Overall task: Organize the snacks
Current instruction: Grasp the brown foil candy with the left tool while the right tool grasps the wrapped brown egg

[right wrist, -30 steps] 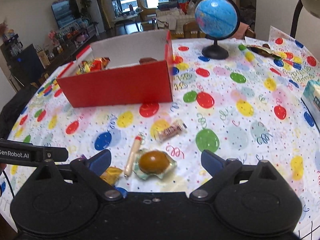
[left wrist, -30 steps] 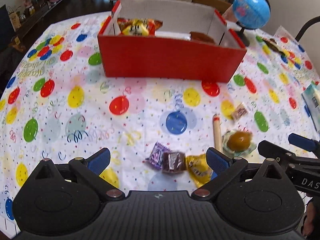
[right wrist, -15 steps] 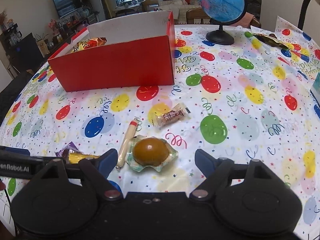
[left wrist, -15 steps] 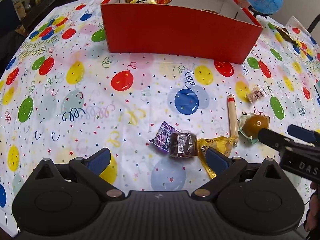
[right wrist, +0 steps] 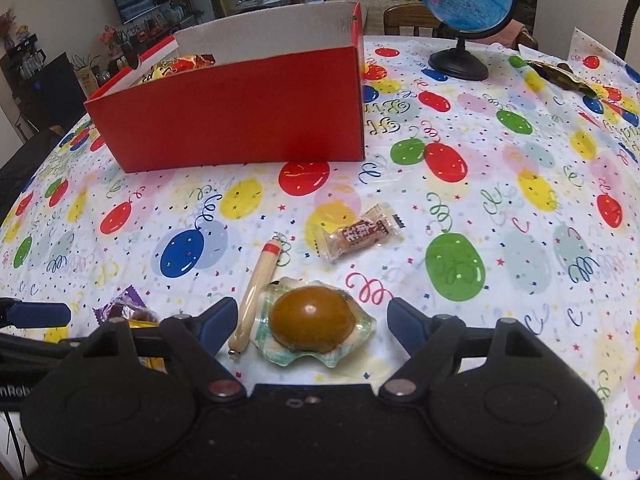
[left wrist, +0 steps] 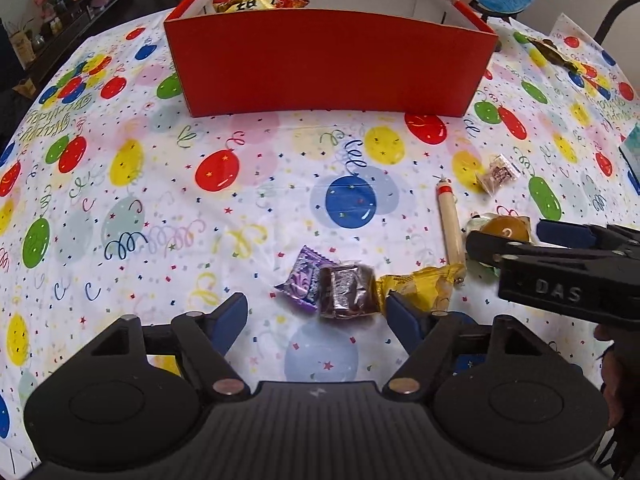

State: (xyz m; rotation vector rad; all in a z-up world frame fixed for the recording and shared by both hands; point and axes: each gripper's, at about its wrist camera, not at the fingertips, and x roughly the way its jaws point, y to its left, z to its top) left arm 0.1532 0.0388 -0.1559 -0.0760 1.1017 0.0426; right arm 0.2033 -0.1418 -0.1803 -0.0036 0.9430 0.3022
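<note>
presently, both tools are poised low over loose snacks, each about to make a pick. left hand-held gripper (left wrist: 316, 318): fingers spread apart, empty, with the dark brown foil-wrapped chocolate square (left wrist: 347, 291) lying just ahead between the fingertips; a purple crinkled candy wrapper (left wrist: 302, 280) touches the square on its left, and a yellow plastic snack packet (left wrist: 420, 286) lies against the right fingertip. right hand-held gripper (right wrist: 310, 322): fingers likewise apart, empty, framing the brown glossy egg in its clear vacuum pouch (right wrist: 312, 318); a pale sausage stick with a red tip (right wrist: 258, 284) lies just inside the left fingertip, beside the pouch, and a small clear-wrapped brown biscuit (right wrist: 360, 232) sits farther ahead. the open red cardboard box (left wrist: 328, 64), already holding orange-and-yellow snack bags (left wrist: 256, 0), stands well ahead of both tools on the balloon-printed surface (left wrist: 120, 200). judged step: approach before grasp. the next move likely calls for closing each pair of fingers on its single target without catching the neighbouring wrapper or stick, then lifting and carrying forward over the box wall.
</note>
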